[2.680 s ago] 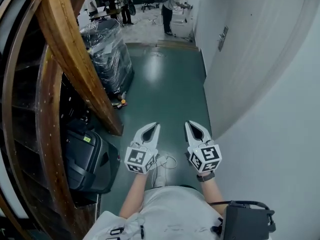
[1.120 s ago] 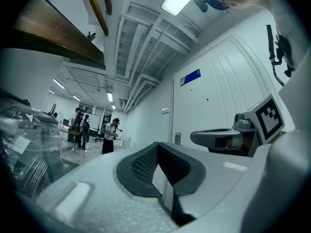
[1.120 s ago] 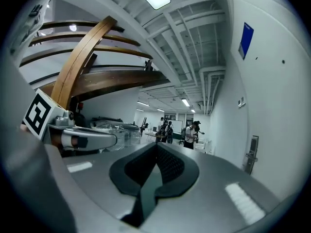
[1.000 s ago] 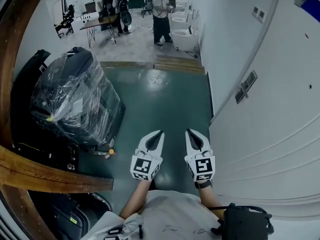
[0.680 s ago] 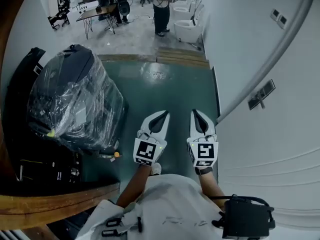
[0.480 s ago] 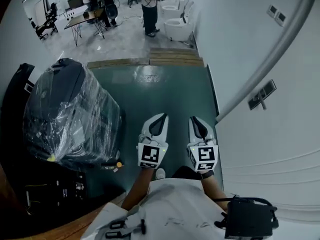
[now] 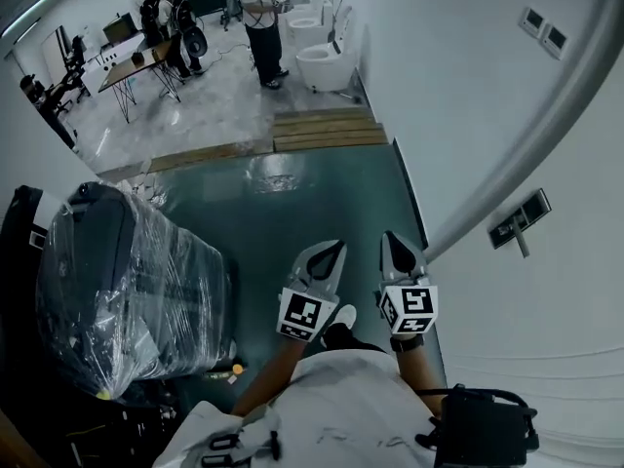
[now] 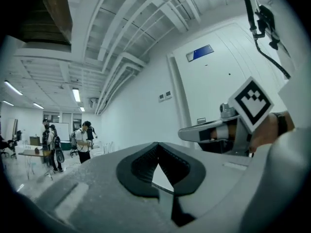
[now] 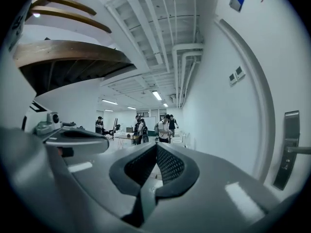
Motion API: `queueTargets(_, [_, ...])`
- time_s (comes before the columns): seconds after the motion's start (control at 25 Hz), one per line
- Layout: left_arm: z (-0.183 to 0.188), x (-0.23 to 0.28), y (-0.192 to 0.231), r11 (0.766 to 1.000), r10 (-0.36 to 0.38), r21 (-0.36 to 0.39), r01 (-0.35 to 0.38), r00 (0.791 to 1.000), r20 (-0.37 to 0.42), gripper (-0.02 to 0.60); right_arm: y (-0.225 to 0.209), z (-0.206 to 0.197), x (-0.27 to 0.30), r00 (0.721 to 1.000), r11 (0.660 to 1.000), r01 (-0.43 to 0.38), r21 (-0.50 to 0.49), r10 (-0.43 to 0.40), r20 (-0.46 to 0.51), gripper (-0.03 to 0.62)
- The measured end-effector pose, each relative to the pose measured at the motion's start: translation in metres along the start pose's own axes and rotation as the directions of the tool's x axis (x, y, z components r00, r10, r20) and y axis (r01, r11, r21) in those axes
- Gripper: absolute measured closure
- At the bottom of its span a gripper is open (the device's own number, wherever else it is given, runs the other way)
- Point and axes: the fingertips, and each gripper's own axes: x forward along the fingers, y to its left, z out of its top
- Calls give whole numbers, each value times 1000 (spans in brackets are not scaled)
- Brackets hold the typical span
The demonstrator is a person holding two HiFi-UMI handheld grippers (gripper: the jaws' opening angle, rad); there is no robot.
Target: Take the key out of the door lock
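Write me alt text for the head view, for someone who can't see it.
Two hand-held claws, the left claw and right claw, both shut and empty, are held side by side above a green floor, clear of the white door at right with its lever handle. A plastic-wrapped dark bundle sits at left; people stand far ahead.

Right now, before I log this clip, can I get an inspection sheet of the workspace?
surface: glossy green floor.
job's things: white door at right, lever handle on it; key not made out.
clutter: plastic-wrapped black bundle at left; wooden planks across the floor.
grippers: left tongs and right tongs both shut, empty, apart from the handle.
cables: black lead overhead in the left gripper view.
surroundings: people, table, toilets in the far room.
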Motion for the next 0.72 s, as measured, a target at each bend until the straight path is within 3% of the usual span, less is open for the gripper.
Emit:
queueTargets(0.16, [31,75,51,999,-29,42,27,998,61,578,-63,48,60,991,998,59,5,-59,119,592])
queueTargets(0.28, [54,127,79,998,-51,32,47,989,135,580,-104,64,83,981,994,106,-1,-105,163,591])
queueTargets(0.44, [56,195,56,980,-185,-40,195,968,171,580,-156,46,77,963,971,236,34,-238,124,592])
queueTargets(0.52, [45,226,20,940,-319,-83,331,939,130,579,-184,25,56,935,934,347,85,-352,50,592])
queueTargets(0.56, [38,240,-3,910,-395,-95,405,913,101,580,-199,15,43,912,907,406,107,-410,18,592])
queueTargets(0.64, [31,268,-45,844,-522,-106,526,851,68,578,-232,2,15,857,848,513,136,-515,-18,592])
queueTargets(0.72, [36,296,-82,781,-611,-100,617,787,83,578,-268,-2,-11,792,781,606,151,-609,-27,591])
